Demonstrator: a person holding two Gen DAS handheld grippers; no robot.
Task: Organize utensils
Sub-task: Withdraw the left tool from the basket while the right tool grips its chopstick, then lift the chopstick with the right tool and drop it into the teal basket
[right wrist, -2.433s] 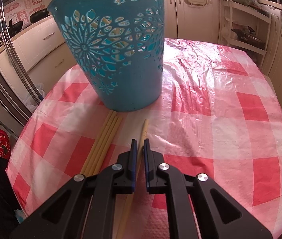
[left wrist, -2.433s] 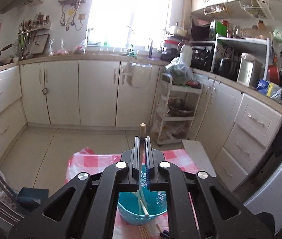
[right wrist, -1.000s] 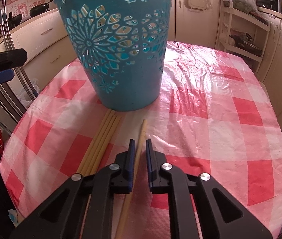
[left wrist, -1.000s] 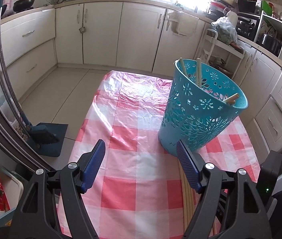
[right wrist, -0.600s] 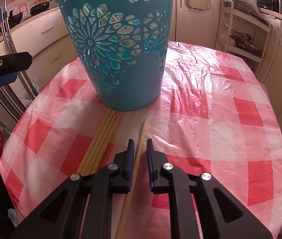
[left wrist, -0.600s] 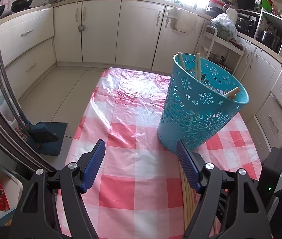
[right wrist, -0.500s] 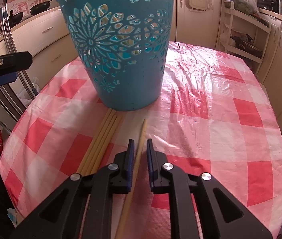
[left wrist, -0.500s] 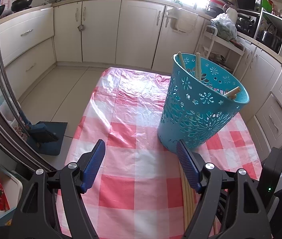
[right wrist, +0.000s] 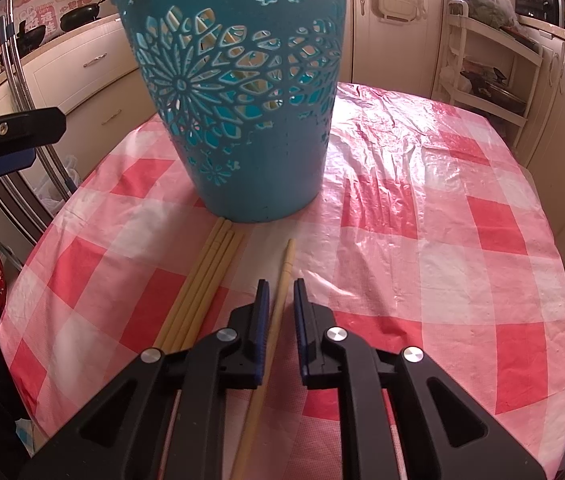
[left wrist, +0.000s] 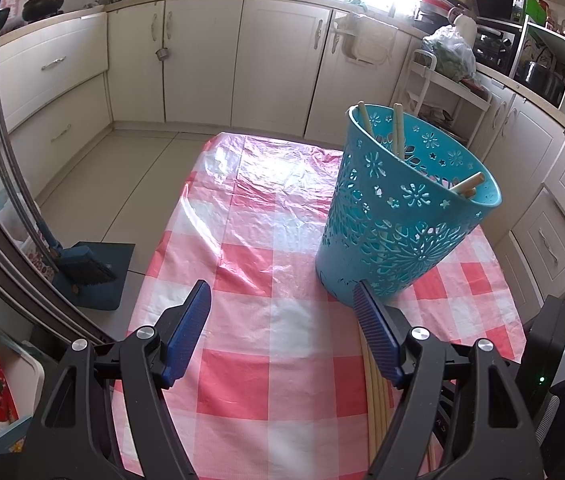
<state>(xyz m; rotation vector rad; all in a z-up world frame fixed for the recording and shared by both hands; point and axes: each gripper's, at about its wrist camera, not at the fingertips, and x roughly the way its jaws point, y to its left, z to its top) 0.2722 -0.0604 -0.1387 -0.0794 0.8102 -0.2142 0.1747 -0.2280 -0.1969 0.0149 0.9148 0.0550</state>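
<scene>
A teal cut-out basket (left wrist: 406,216) stands on the red-and-white checked tablecloth (left wrist: 250,248) with several wooden chopsticks (left wrist: 398,132) leaning inside. My left gripper (left wrist: 282,300) is wide open and empty, to the left of the basket and near its base. In the right wrist view the basket (right wrist: 238,112) is just ahead. A single chopstick (right wrist: 282,280) lies on the cloth between my right gripper's (right wrist: 281,288) slightly parted pads, not clamped. A bundle of chopsticks (right wrist: 202,280) lies to its left.
The left gripper's finger (right wrist: 10,132) shows at the left edge of the right wrist view. Kitchen cabinets (left wrist: 202,60) line the far walls. A white rolling cart (left wrist: 442,92) stands behind the table. A broom and dustpan (left wrist: 82,268) sit on the floor, left.
My left gripper released a chopstick into the basket, opened wide and dropped back to table height. My right gripper's jaws parted slightly around the single chopstick.
</scene>
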